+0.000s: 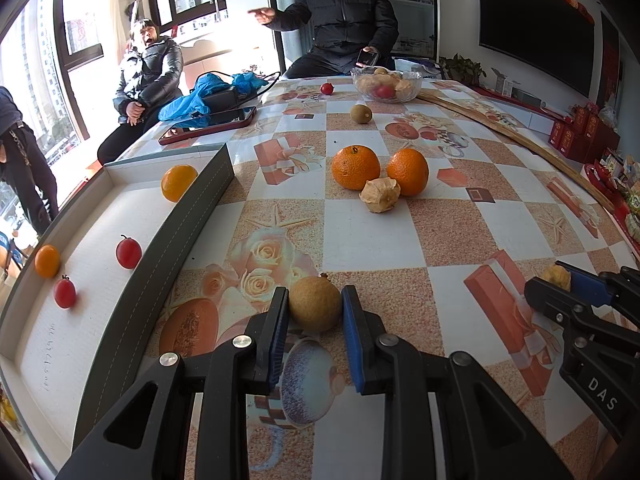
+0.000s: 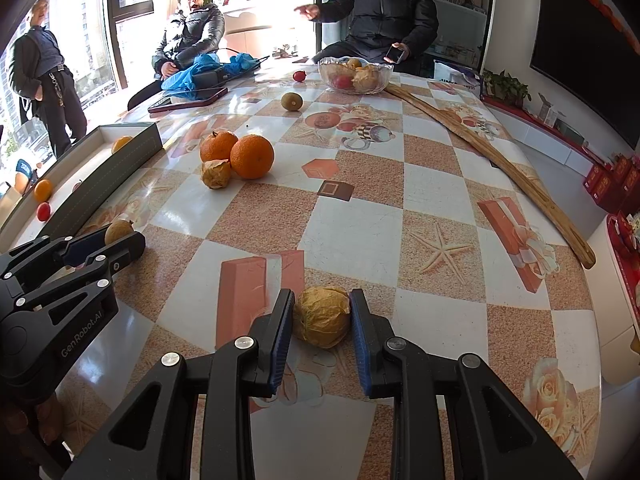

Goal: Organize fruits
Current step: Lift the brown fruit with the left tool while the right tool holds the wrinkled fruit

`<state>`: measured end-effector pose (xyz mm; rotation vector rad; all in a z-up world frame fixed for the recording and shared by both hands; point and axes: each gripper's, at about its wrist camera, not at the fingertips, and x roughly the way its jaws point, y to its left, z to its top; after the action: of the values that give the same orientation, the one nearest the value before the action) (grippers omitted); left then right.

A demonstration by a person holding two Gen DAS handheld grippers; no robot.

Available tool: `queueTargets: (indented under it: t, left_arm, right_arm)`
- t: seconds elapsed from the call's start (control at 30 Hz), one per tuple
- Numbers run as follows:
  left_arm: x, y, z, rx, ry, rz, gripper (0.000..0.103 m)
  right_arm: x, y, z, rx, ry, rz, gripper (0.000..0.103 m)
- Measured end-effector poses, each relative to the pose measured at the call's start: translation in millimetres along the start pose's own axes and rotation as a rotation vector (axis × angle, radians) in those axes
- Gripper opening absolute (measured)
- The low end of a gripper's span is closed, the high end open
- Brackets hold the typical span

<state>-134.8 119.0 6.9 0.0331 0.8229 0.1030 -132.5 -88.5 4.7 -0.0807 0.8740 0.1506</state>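
Observation:
My left gripper (image 1: 315, 304) is shut on a round brown kiwi (image 1: 315, 305) just above the patterned tablecloth, beside the grey-walled white box (image 1: 188, 224). Two small oranges (image 1: 179, 182) and two cherry tomatoes (image 1: 129, 253) lie in that box. My right gripper (image 2: 322, 316) is shut on a papery husked fruit (image 2: 322, 316) near the table's front. Each gripper shows in the other's view: the right gripper (image 1: 556, 280) at the right edge, the left gripper (image 2: 120, 236) at the left. Two large oranges (image 1: 355, 167) and another husked fruit (image 1: 379, 195) sit mid-table.
A glass bowl (image 1: 416, 78) of fruit stands at the far end, with a kiwi (image 1: 361, 113) and a red fruit (image 1: 327, 88) before it. A phone (image 1: 208, 125), blue bag and long wooden stick (image 2: 492, 160) lie on the table. Several people are beyond it.

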Motion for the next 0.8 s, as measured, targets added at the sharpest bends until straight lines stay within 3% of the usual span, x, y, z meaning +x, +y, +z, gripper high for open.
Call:
queueTargets:
  t: [0.47,0.8]
  left_arm:
    - [0.0,0.3,0.1,-0.001,0.001,-0.003,0.028]
    - [-7.3,3.1,-0.4,0.011,0.095,-0.109,0.029]
  right_arm:
    - [0.2,1.7,1.0,-0.005,0.007,-0.003,0.031]
    - [-0.3,-18.4,9.5,0.061,0.139,0.072,0.03]
